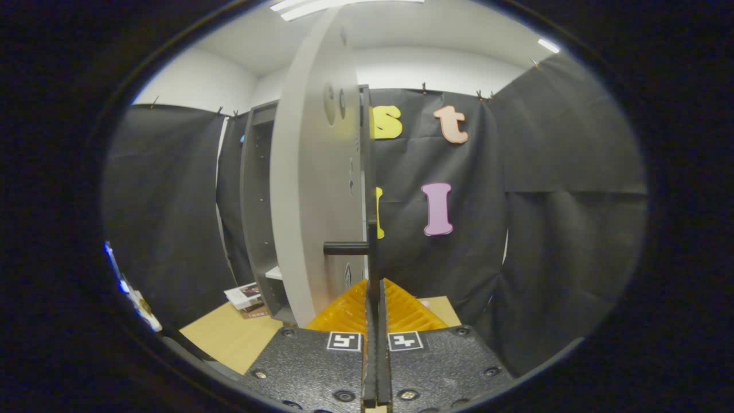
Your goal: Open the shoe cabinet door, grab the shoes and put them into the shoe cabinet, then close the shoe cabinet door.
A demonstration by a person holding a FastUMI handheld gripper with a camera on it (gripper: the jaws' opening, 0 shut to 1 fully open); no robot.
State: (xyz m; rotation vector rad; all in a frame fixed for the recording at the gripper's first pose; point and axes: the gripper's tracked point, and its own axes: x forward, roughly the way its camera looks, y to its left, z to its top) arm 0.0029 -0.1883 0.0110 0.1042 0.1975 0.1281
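Tool [375, 287]: fingers pinched nearly together on door [315, 189] edge, frame centre | handle [346, 248] left of fingers | risk: thin edge slipping free, door swinging loose toward cabinet [258, 201].

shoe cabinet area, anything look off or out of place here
Nothing looks damaged or spilled. The shoe cabinet door stands open, edge-on just ahead of the gripper, whose fingers are closed together near the door's edge below the black handle. One loose item: a small stack of booklets lies on the wooden floor by the cabinet.
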